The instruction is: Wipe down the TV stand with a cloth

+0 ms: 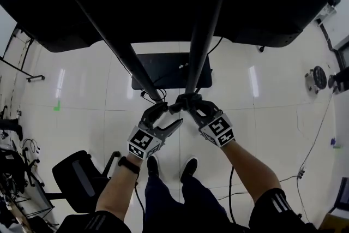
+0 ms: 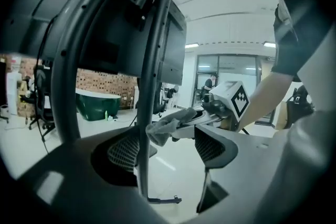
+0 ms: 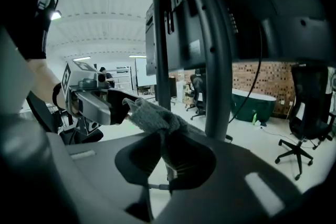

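Low and left of centre in the head view: left gripper (image 1: 166, 116) with jaws spread, pinching nothing, straddling a thin pole (image 2: 151, 60) of the stand (image 1: 169, 71), probably to steady it or keep clear. Just right, seemingly touching that pole: cloth (image 3: 157, 117), bunched up into a thick wiping pad. Farther right: right gripper (image 1: 185, 103) clamped tight on the cloth's lower fold, angled inward, apparently so as to rub the pole's side.

Left tongs (image 1: 166, 115) spread open, right tongs (image 1: 184, 102) pinched shut, both held forward, tips close together
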Action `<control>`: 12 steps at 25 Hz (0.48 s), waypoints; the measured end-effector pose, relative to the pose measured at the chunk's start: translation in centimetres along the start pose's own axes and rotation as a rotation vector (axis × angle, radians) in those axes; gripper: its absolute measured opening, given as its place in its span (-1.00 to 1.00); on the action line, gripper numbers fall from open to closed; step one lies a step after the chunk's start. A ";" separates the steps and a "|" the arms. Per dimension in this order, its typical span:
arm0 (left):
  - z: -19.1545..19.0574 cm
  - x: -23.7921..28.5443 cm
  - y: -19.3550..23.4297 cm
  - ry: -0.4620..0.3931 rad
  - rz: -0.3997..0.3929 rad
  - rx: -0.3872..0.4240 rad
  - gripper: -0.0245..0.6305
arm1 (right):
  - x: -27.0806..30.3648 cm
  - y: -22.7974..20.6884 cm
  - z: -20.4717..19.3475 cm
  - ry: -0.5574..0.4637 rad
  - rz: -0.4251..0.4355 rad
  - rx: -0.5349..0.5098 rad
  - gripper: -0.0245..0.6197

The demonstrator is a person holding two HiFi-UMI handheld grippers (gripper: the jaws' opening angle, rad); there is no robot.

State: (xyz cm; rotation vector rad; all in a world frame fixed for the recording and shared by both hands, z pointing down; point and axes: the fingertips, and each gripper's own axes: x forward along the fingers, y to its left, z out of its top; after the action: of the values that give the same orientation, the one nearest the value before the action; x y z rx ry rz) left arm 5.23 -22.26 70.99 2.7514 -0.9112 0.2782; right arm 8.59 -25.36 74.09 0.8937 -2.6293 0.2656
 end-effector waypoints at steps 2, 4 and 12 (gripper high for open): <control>3.3 -1.6 -1.4 -0.023 0.017 0.038 0.15 | -2.0 1.2 3.9 -0.046 0.010 -0.018 -0.82; 6.2 -3.8 -3.0 -0.046 0.034 0.055 0.15 | -4.1 3.0 7.4 -0.091 0.019 -0.037 -0.82; 14.8 -13.2 -8.4 -0.145 0.067 0.096 0.14 | -12.2 9.1 16.2 -0.233 -0.020 0.022 -0.82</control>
State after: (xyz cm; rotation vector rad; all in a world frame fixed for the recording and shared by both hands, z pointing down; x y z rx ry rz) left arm 1.47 -12.32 52.23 2.8634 -1.0545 0.1388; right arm 7.70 -16.06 53.91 1.0123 -2.8331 0.1957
